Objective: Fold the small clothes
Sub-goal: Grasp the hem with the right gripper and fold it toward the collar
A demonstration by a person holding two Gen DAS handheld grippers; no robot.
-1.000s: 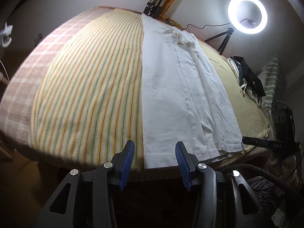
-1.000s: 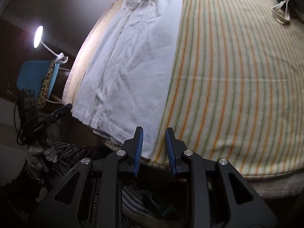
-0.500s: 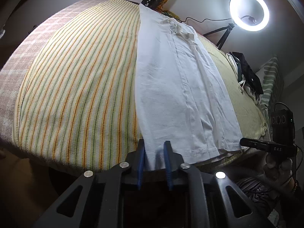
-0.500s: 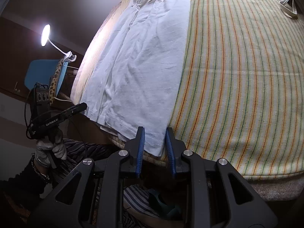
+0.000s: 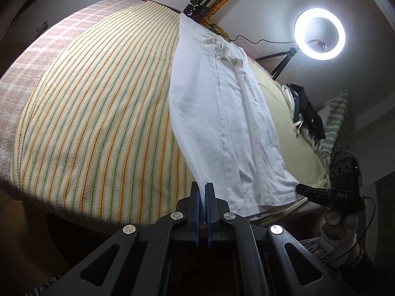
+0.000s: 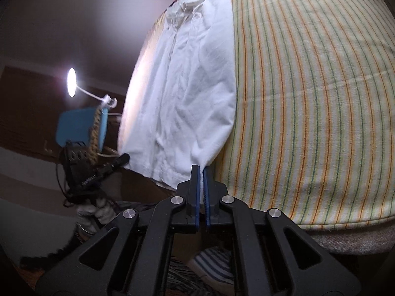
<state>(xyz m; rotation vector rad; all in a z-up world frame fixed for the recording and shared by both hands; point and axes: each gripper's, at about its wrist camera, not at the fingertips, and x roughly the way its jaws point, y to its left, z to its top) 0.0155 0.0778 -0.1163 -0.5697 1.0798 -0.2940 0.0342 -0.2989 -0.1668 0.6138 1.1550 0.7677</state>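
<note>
A white garment [image 5: 222, 113] lies lengthwise on a striped yellow bedcover [image 5: 98, 113], folded narrow, collar at the far end. My left gripper [image 5: 202, 192] is shut on its near left hem corner, and the cloth rises into the jaws. My right gripper [image 6: 201, 175] is shut on the near right hem corner of the white garment [image 6: 187, 93]. In the left wrist view the right gripper [image 5: 306, 188] shows at the garment's other near corner. In the right wrist view the left gripper [image 6: 121, 160] shows at the left corner. Both corners are lifted slightly off the bed edge.
A ring light [image 5: 319, 34] on a tripod stands beyond the bed on the right. Dark clothes [image 5: 306, 108] and a striped pillow [image 5: 335, 120] lie at the bed's right side. A desk lamp [image 6: 71, 82] and blue chair [image 6: 79, 125] stand to the left.
Both grippers have closed on the garment's near hem corners. The hem has lifted and the near cloth has drawn into a taper toward each gripper.
</note>
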